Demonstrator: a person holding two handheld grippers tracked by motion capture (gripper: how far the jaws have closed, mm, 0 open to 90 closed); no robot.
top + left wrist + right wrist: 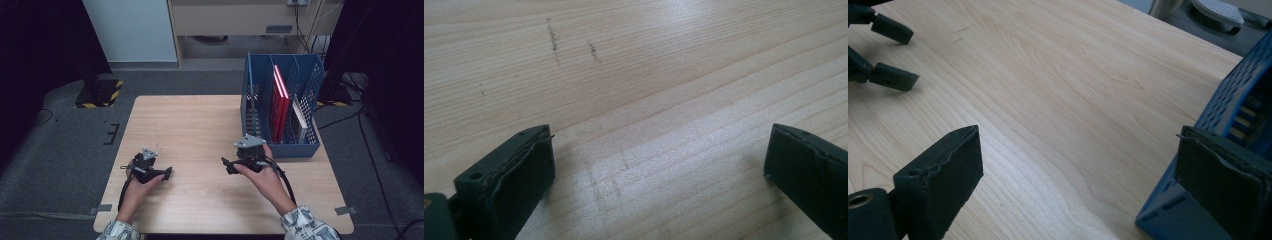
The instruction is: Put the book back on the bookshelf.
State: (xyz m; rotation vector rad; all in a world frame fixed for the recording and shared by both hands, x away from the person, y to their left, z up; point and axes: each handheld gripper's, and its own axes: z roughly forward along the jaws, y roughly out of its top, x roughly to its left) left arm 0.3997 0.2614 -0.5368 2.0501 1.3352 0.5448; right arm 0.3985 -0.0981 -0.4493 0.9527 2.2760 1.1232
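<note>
The rack [305, 87] stood just beside the right gripper [226, 164], well apart from the left gripper [169, 172]. Both grippers gaped wide and empty over the surface [190, 125].

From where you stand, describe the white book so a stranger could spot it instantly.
Find the blue rack at the table's far right edge. Two red books stand in its middle slot; the white book leans in the rightmost slot, the only pale one.

Overhead view looks down; both gripper views skim the table [200, 125].
</note>
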